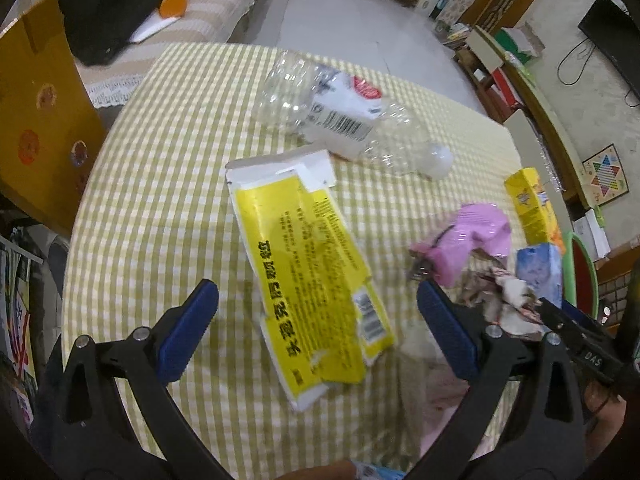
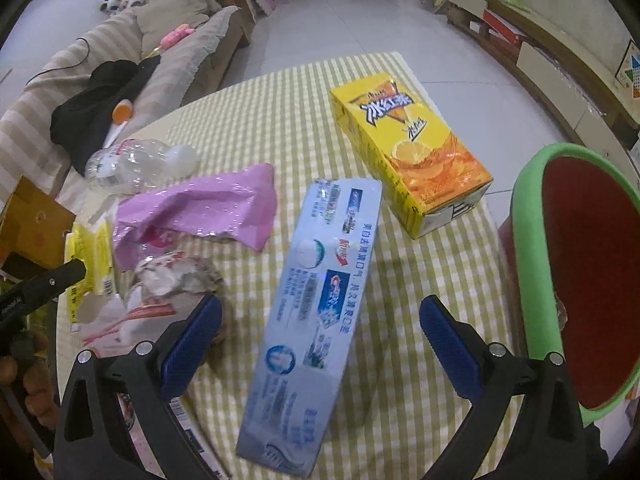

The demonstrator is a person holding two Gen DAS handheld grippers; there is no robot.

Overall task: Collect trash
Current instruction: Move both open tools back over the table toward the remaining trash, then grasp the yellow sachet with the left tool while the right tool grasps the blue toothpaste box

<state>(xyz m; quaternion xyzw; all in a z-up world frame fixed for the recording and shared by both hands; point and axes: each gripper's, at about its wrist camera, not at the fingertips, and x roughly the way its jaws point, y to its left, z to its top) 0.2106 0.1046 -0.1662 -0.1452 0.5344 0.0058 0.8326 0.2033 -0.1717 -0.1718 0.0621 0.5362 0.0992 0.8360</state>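
Trash lies on a yellow-checked table (image 1: 168, 184). My left gripper (image 1: 318, 312) is open above a flattened yellow box (image 1: 316, 276). A crushed clear bottle (image 1: 340, 116) lies beyond it. My right gripper (image 2: 320, 324) is open over a blue toothpaste box (image 2: 316, 312). A yellow iced-tea carton (image 2: 412, 152) lies past it. A pink wrapper (image 2: 208, 204) and crumpled paper (image 2: 176, 276) lie to the left. A green-rimmed red bin (image 2: 528, 248) stands at the right, beside the table.
A sofa (image 2: 80, 76) with black clothing (image 1: 120, 4) and an orange-capped bottle (image 1: 173, 5) stands behind the table. A brown cardboard box (image 1: 36, 120) is at the left. Low cabinets (image 1: 520, 92) line the right wall.
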